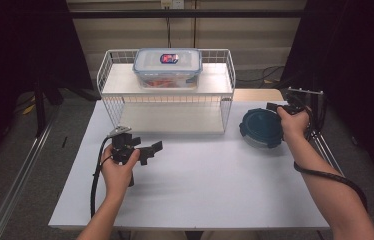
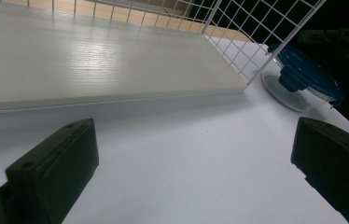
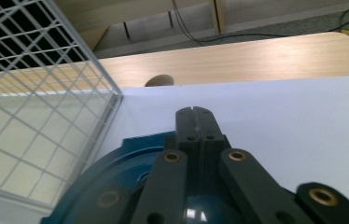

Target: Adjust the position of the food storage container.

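Note:
A round dark blue lid [image 1: 260, 127] rests on a clear round container at the right of the white table [image 1: 200, 185], beside the wire rack. In the left gripper view the blue lid [image 2: 305, 74] looks tilted over the clear base. My right gripper [image 1: 274, 107] reaches over it from the right. Its jaws [image 3: 194, 114] are shut together above the lid [image 3: 116, 177], with nothing seen between the pads. My left gripper [image 1: 151, 152] hovers open at the table's left front, jaws wide apart [image 2: 196, 163] and empty, pointing toward the rack's lower shelf.
A white wire rack [image 1: 167, 100] with two shelves stands at the back centre. A clear rectangular box with a blue-rimmed lid [image 1: 168, 67] sits on its top shelf. The lower shelf board [image 2: 93, 60] is bare. A wooden surface [image 3: 256, 56] lies behind the table.

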Available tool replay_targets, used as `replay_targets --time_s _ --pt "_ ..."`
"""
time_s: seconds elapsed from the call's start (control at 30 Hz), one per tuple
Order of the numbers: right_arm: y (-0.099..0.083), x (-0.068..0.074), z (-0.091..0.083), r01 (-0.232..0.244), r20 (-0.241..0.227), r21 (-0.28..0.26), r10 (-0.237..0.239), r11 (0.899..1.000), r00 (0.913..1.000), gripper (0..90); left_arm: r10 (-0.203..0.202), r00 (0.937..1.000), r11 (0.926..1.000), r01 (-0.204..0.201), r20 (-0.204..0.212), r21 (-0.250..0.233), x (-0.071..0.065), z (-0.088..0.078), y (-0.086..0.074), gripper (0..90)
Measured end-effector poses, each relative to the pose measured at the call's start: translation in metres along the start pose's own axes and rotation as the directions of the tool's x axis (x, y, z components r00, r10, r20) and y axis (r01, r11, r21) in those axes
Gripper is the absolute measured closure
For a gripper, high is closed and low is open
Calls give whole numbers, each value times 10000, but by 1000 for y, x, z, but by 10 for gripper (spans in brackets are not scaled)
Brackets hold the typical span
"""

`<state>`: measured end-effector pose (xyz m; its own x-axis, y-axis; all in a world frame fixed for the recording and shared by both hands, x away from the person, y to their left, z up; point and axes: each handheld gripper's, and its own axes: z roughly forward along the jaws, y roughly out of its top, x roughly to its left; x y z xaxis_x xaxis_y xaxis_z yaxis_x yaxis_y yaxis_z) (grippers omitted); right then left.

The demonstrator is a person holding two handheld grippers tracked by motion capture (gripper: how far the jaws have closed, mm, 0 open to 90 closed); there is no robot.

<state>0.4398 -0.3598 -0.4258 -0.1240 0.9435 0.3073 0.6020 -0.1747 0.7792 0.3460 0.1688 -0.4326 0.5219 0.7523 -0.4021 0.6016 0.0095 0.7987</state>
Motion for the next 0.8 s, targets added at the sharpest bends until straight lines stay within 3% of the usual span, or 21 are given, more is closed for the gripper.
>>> replay_targets --time_s 0.33,0.8 --pt "0 -8 9 77 551 383 -98 9992 9984 900 -3 10000 10000 3 -63 -6 2 0 -1 7" --pt "1 -15 11 -7 768 537 -34 9986 9970 900 29 10000 10000 -29 -13 -27 2 0 -1 7"
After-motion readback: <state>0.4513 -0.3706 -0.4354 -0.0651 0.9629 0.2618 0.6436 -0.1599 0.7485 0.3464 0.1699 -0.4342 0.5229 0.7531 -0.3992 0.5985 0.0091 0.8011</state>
